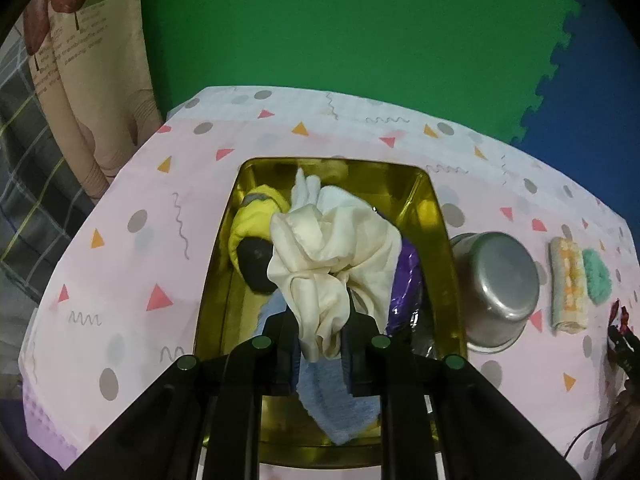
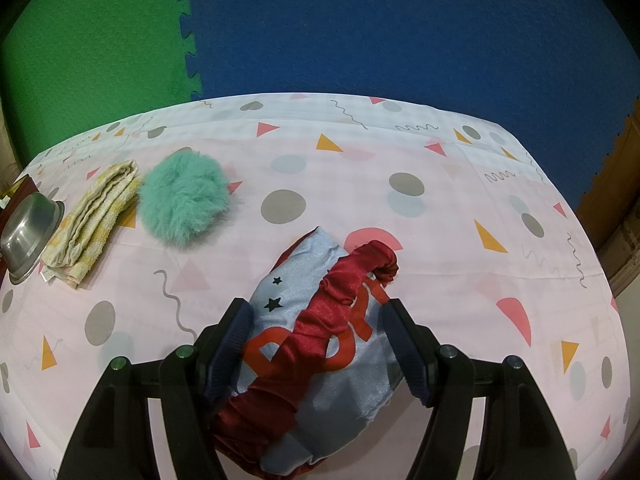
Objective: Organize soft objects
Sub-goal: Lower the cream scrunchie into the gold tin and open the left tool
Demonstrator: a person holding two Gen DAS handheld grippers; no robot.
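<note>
The left gripper (image 1: 320, 340) is pressed on a cream cloth (image 1: 332, 256) and pinches its lower folds, holding the bunch just over the gold tin box (image 1: 448, 240), which stands near the middle of the table (image 1: 132, 264). Under the cloth, inside the box, lie a light blue towel (image 1: 336, 404) at the near end, a purple shiny piece (image 1: 404, 292) along the right wall, and a black ball (image 1: 256, 264) with a yellow soft item (image 1: 256, 220) toward the far left corner. I judge that the step in hand is dropping the cream cloth into the box; the next move asks only to spread the fingers and lift away without dragging the fabric out again. The right gripper (image 2: 320, 340) is spread, its 2 fingers standing on both sides of a light blue satin pouch (image 2: 320, 360) with a red ruffled band (image 2: 332, 312), near the front edge of the table; whether the pads touch it I cannot tell. Farther toward the left edge wait a teal fluffy pompom (image 2: 184, 204), a folded yellow towel (image 2: 92, 224) just beside it, and an overturned steel bowl (image 2: 28, 236), probably not a soft object.
</note>
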